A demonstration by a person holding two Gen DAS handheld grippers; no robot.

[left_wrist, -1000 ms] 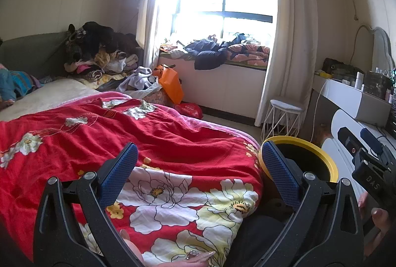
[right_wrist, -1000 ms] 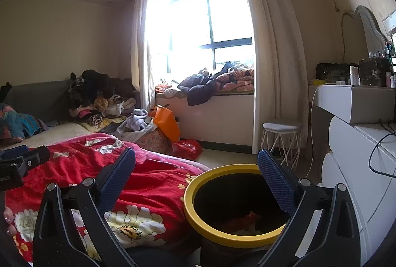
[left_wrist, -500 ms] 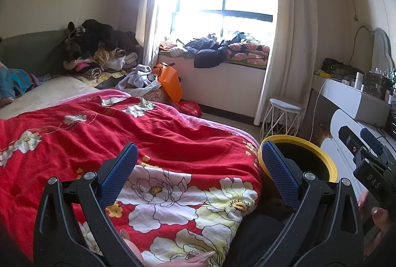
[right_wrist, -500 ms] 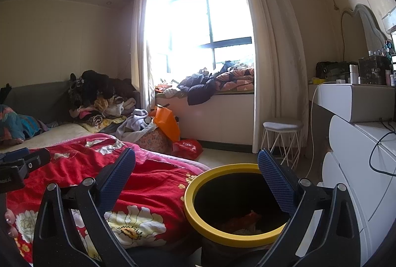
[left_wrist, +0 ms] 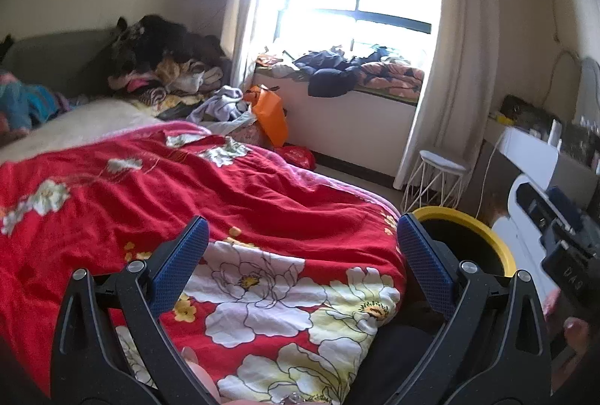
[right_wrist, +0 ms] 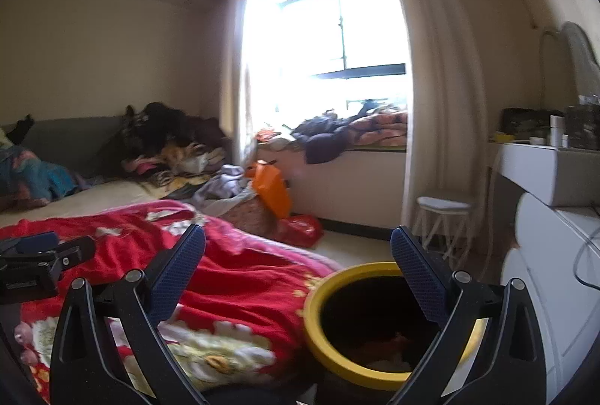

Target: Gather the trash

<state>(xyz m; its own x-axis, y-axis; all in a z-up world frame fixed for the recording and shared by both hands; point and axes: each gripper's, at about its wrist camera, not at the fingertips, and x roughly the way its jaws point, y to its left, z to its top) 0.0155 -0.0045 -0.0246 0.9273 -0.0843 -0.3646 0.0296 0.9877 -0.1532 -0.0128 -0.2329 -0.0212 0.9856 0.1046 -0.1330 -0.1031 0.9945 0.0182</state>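
A black trash bin with a yellow rim (right_wrist: 330, 348) stands beside the bed, with orange and pale scraps lying at its bottom (right_wrist: 390, 348). My right gripper (right_wrist: 298, 262) hangs open just above and in front of the bin, nothing between its fingers. My left gripper (left_wrist: 302, 255) is open over the red flowered quilt (left_wrist: 225, 202), holding nothing. From the left wrist view the bin's rim (left_wrist: 468, 221) shows behind the right finger. Each gripper's body shows at the edge of the other's view.
An orange bag (right_wrist: 272, 187) and a red bag (right_wrist: 300, 230) sit on the floor by the window seat. Clothes are piled at the bed's far end (left_wrist: 165, 67). A white stool (right_wrist: 442, 213) and white dresser (right_wrist: 555, 255) stand on the right.
Both views have swung slightly; the right wrist view has shifted left and tilted up, so the bin sits lower and further right. Both grippers stay open and empty.
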